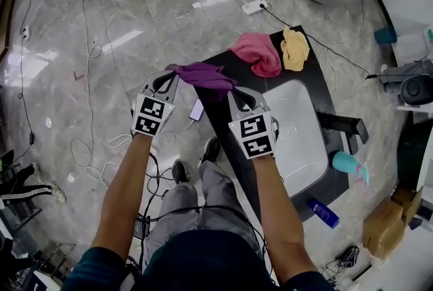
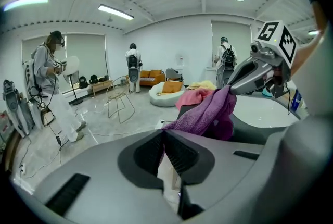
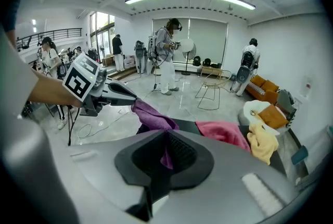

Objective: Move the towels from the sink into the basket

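A black counter (image 1: 318,80) carries a white sink (image 1: 298,141), which appears empty. The pink towel (image 1: 257,53) lies on the counter at the sink's 11 o'clock and the yellow towel (image 1: 295,49) at its 12. The purple towel (image 1: 203,75) hangs at 10 o'clock, stretched between the left gripper (image 1: 172,73) and the right gripper (image 1: 233,95), each clenched on an edge. The step appears to be the carry. No basket is visible, so it must be found before either gripper lets go.
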Demonstrator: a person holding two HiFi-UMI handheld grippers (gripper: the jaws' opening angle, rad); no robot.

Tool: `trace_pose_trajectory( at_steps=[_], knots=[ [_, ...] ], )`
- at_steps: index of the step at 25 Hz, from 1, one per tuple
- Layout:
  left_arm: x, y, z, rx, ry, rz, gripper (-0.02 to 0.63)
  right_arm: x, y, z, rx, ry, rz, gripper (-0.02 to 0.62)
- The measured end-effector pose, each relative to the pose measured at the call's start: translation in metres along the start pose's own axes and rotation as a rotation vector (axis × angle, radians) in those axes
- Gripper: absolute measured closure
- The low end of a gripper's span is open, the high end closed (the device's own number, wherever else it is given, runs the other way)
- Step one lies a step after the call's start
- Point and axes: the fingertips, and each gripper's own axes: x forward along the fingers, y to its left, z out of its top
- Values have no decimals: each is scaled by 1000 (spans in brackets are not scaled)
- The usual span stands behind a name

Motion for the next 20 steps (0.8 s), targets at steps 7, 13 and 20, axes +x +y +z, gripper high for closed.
trace_pose_trajectory(
  at_steps=[7,13,20],
  knots=[
    [-48,18,56,13,-114,48,592,-33,3,54,-37,-98,-59,571],
    [-105,32,108,17,-220,90,592,-72,14,109,-59,-202,-102,572],
    [-185,46,165,27,-321,104,592,-123,33,171,-78,-305,-155,572]
  ],
)
